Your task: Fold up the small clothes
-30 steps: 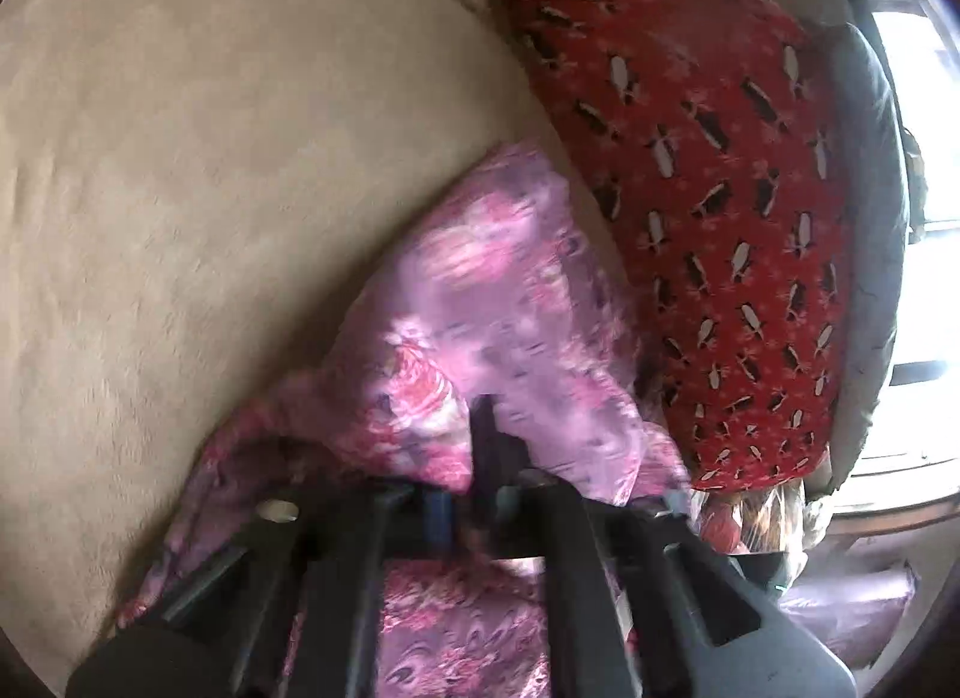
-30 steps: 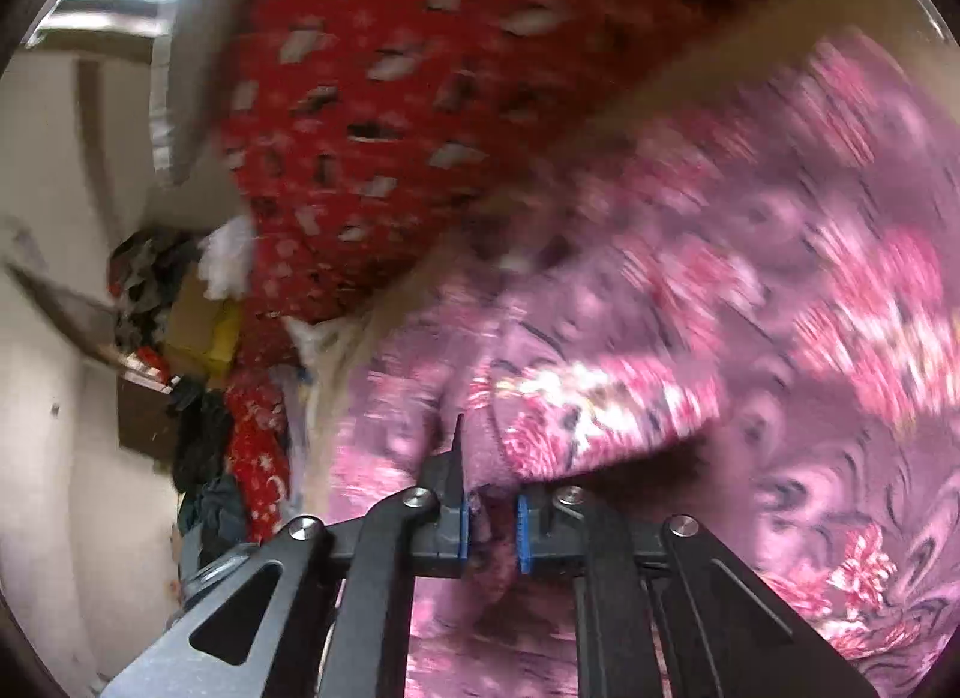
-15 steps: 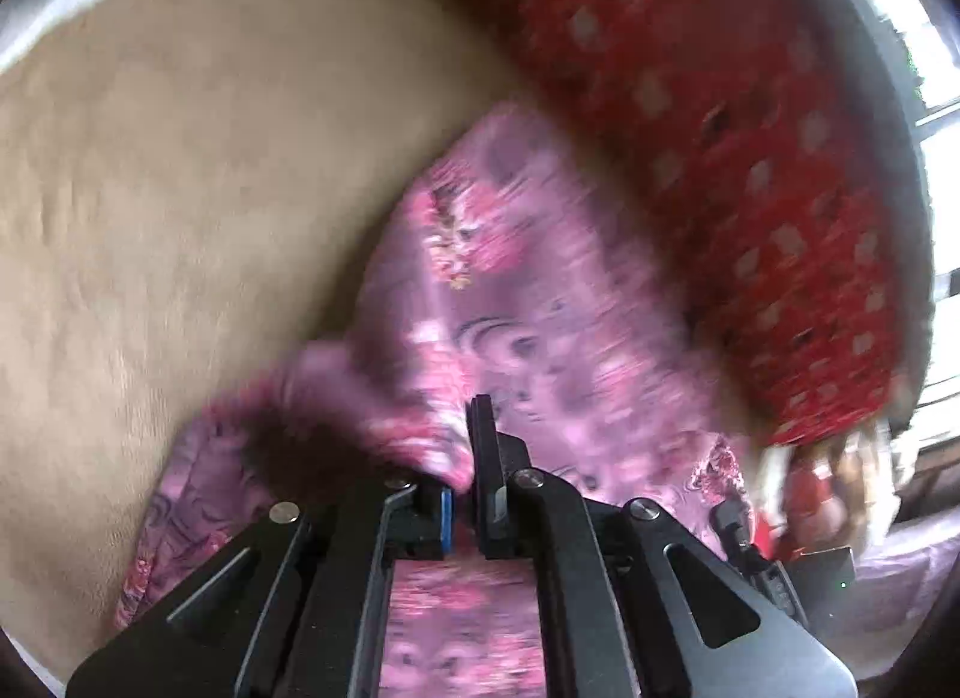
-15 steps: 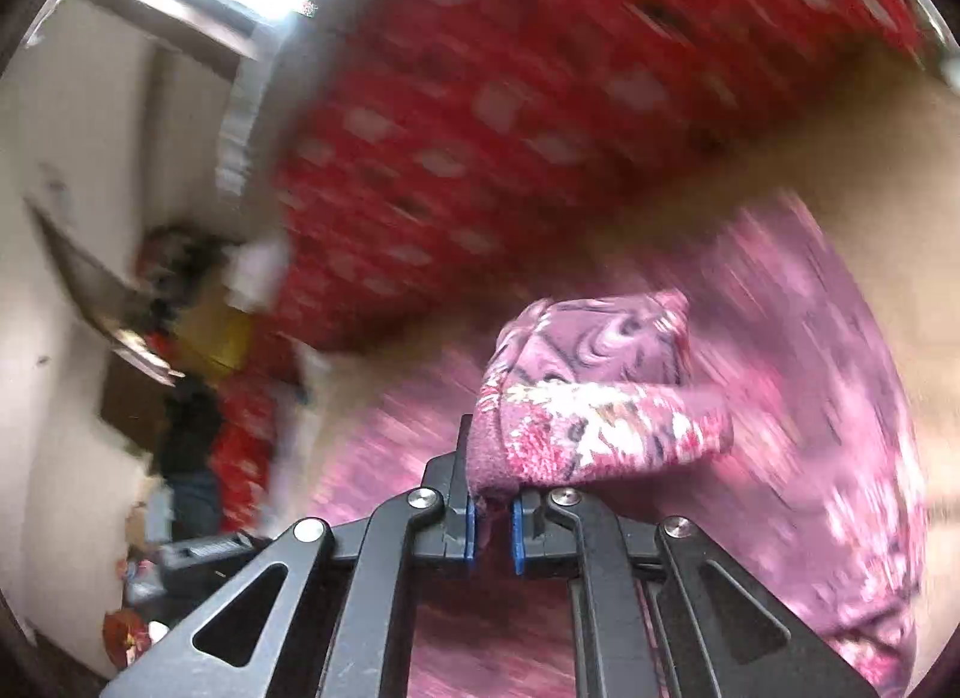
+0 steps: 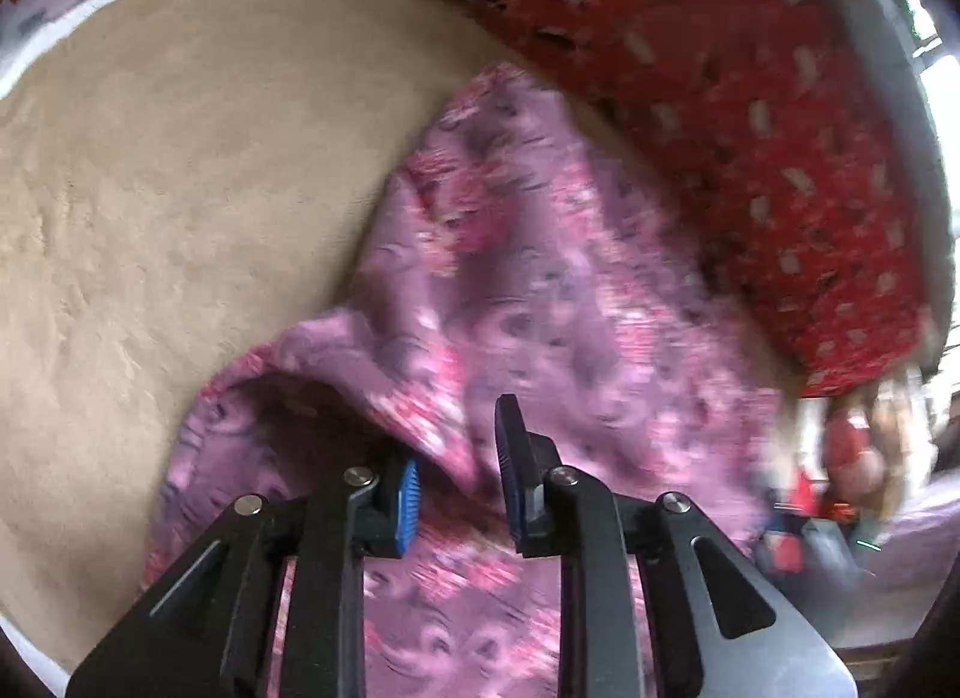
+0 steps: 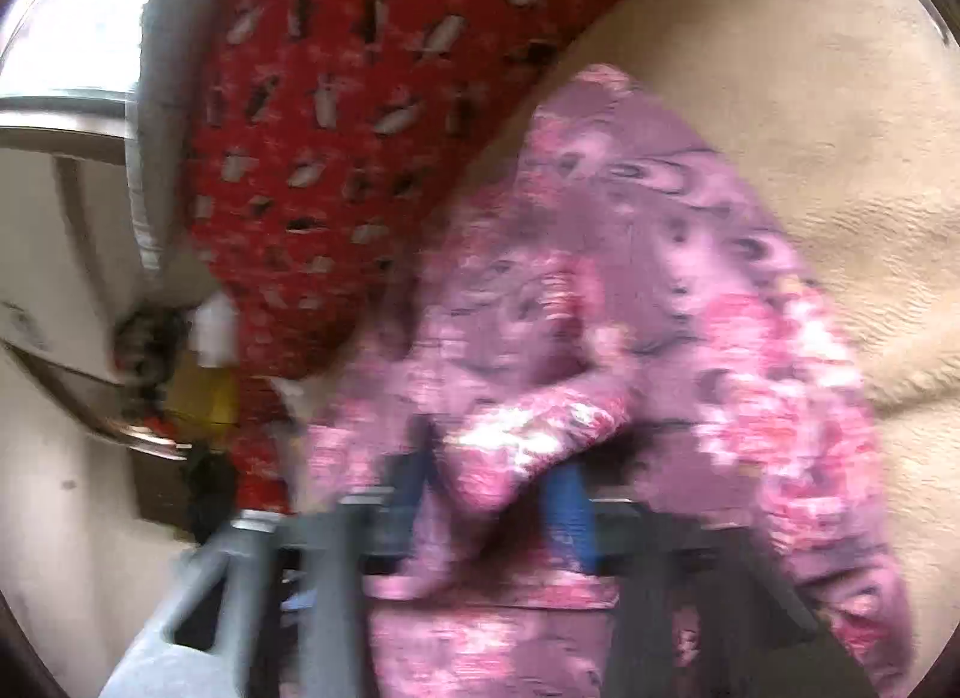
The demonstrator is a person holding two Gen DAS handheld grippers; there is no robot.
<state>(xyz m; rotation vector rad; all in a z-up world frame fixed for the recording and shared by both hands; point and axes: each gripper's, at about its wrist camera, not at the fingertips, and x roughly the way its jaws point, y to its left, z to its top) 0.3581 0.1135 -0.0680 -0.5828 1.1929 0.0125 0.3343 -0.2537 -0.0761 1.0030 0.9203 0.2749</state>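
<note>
- Left tongs [image 5: 459, 482] stand parted; a ridge of the garment [image 5: 528, 290] rises between the blue pads [image 5: 409, 499] but neither pad presses it, as far as I can see.
- The garment, pink and purple floral, lies on the tan blanket [image 5: 180, 170], running from my tongs up toward the red pillow [image 5: 750, 116].
- Its far corner sits just beside the pillow's edge; the right side of the cloth runs along under that pillow, so it's tight there.
- On the left there's open blanket, wide and bare, all the way to the rim of the left view.
- A loose fold near my left pad arches up with a dark hollow under it.
- Right tongs [image 6: 498, 506]: blurred, but the pads [image 6: 567, 509] look spread, with a lump of garment [image 6: 630, 254] hanging between them. I can't tell whether either pad touches it.
- In the right view the pillow [image 6: 360, 98] crowds the left side; the blanket [image 6: 840, 128] lies open to the right of the cloth's long edge.
- Past the pillow, clutter [image 6: 180, 374] sits against a pale wall.
</note>
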